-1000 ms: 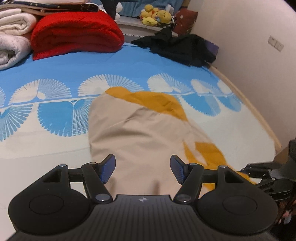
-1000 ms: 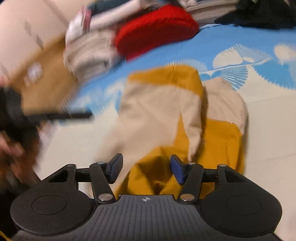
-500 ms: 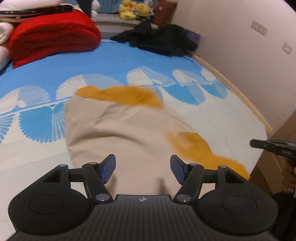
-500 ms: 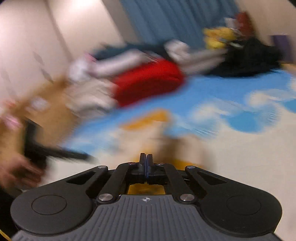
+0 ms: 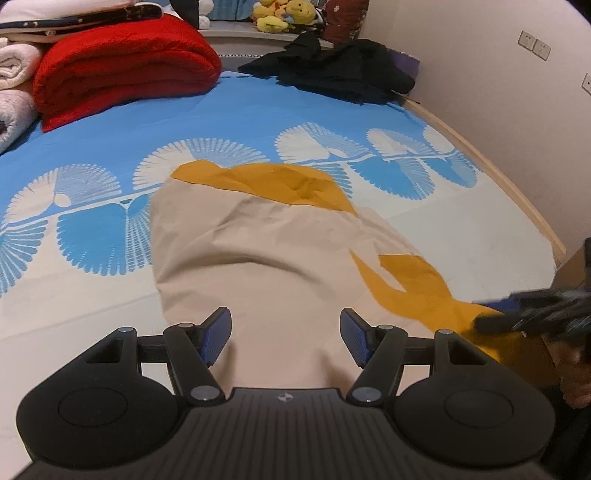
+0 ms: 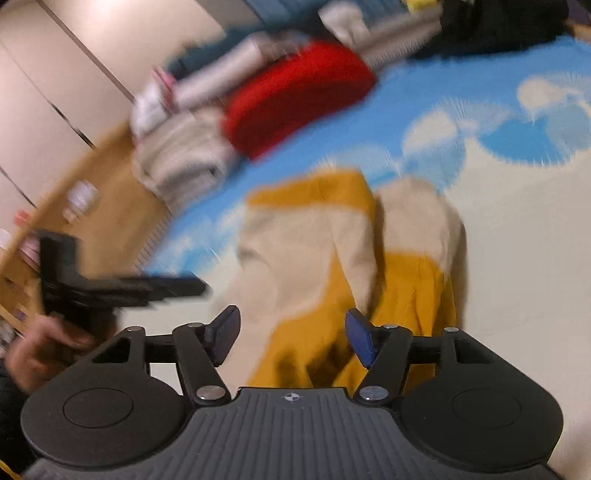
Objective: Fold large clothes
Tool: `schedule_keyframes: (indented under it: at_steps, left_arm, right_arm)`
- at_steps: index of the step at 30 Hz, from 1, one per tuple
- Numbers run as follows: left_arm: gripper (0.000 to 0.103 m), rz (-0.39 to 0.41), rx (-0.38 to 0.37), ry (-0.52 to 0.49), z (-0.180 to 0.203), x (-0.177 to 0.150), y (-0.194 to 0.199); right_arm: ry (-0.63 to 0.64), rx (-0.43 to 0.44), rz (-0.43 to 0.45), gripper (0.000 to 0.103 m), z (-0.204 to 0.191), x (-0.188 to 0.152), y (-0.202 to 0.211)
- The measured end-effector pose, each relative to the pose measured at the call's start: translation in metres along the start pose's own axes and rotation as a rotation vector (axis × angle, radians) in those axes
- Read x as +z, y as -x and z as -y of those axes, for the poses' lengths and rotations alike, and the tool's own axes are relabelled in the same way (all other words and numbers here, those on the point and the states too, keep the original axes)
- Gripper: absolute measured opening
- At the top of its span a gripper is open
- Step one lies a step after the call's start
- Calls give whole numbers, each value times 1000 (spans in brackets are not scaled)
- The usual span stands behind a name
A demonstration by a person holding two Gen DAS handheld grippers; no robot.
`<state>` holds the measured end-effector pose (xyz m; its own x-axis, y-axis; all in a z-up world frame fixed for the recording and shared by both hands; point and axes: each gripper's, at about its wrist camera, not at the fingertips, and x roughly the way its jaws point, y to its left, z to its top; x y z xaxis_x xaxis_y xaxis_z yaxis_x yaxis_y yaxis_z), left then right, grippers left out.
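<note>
A large beige and mustard-yellow garment [image 5: 266, 254] lies partly folded on the bed, beige side up with yellow showing at its far edge and right side. My left gripper [image 5: 285, 336] is open and empty, just above the garment's near beige end. My right gripper [image 6: 291, 338] is open and empty over the garment's [image 6: 317, 254] yellow near edge; this view is blurred. The right gripper also shows at the right edge of the left wrist view [image 5: 532, 319], and the left gripper shows at the left of the right wrist view [image 6: 122, 286].
The bed has a blue and white fan-patterned sheet [image 5: 110, 229]. A folded red blanket [image 5: 118, 70] and rolled white blankets [image 5: 14, 66] lie at the far left. A black garment pile [image 5: 340, 70] and plush toys [image 5: 280, 16] are at the far right. A wall [image 5: 498, 92] runs along the right side.
My right gripper was shut half a second ago and is open now, swinging back down over the garment's yellow edge. My left gripper stayed open and shifted slightly.
</note>
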<state>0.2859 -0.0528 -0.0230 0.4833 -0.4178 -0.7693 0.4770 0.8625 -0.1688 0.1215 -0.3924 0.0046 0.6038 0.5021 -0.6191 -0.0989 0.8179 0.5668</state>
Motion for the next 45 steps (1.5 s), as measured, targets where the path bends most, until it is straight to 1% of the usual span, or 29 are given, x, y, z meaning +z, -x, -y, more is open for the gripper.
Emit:
schedule_keyframes:
  at_steps: [2,3,4,6,8,9,11,12,16,19,21,22,23,24,25,27,28,29,30,31,32,34,35,38,40,41,43,44,45]
  left_arm:
    - [70,4,9,10,-5,-1,3]
    - [70,7,11,17,-7,-1,5]
    - [70,11,12,22,-9,-1,7]
    - [70,22,18,23,-11,0,10]
    - [70,33,17,27,-12,2,13]
    - [70,36,11,29,-12,3,13]
    - [70,37,-1,26,-9,4,13]
    - [70,35,-10,20,-7,5,12]
    - [70,0,-61,-49,13,2,2]
    - [70,-63,-158,-139,31,-8,-8]
    - [70,-141,-193,-233,43,-23,-24]
    - [70,-196,-172,-294,48,-36,-38]
    - [77,-229,-138,-341,52,-48,-50]
    - [79,-273,-107,-369,55,-59,-63]
    - [81,-290,-96,-378,57,-65,-70]
    - [81,-282,-117,-388,57,-62,-67]
    - [78,-268,-129,-376,55,-57,-61]
    - [69,-243,-139,-371,53,-51,-52]
    - [66,-225,-152,-371,50,-47,-44]
    - [66,-215,-179,-367,51,-46,-38]
    - [65,-233,-201,-369,49,-49,-40]
    - [71,-325,-144,-436,49,-69,-64]
    - [76,-335,-132,-445,51,-73,-70]
    - [76,-325,-147,-421,50,-64,-65]
    - [75,-263,-146,-428,46,-56,-50]
    - [75,-224,-141,-412,42,-50,-43]
    - [74,-132,-144,-332,30,-36,-31]
    - [71,-91,-153,-274,23,-29,-29]
    - [67,-74,-162,-231,19,-21,-31]
  right_arm:
    - [27,-57,-69,48,-7,-3,-20]
    - [56,-86,-72,24,-12,-5,-24]
    - [75,-80,-56,9,-16,-6,-23]
    - [125,-30,30,4,-29,-10,-4]
    - [128,45,157,3,-30,-9,28]
    - [112,48,204,3,-26,-11,45]
    - [103,-39,222,3,-13,-17,61]
    - [98,-89,200,3,-2,-21,65]
    - [63,-206,69,3,32,-39,56]
    - [68,-248,6,3,40,-44,39]
    - [74,-280,-42,3,40,-43,25]
    - [81,-292,-66,3,40,-45,20]
    - [86,-303,-95,3,42,-48,11]
    - [83,-320,-138,3,44,-49,2]
    - [78,-337,-181,2,46,-50,-9]
    - [92,-357,-249,3,46,-54,-23]
    - [112,-370,-262,2,44,-55,-26]
    - [116,-374,-265,2,42,-55,-25]
    - [104,-371,-265,2,42,-54,-25]
    - [95,-366,-265,2,43,-53,-23]
    - [95,-362,-263,2,43,-53,-22]
    - [106,-358,-263,3,43,-52,-21]
    - [107,-354,-262,3,43,-52,-21]
    - [149,-353,-227,3,36,-50,-14]
    - [178,-349,-171,6,30,-43,-5]
    - [189,-333,-123,8,26,-40,3]
    - [217,-306,-24,9,20,-32,16]
    - [226,-296,31,9,18,-28,22]
    - [228,-287,99,10,17,-22,28]
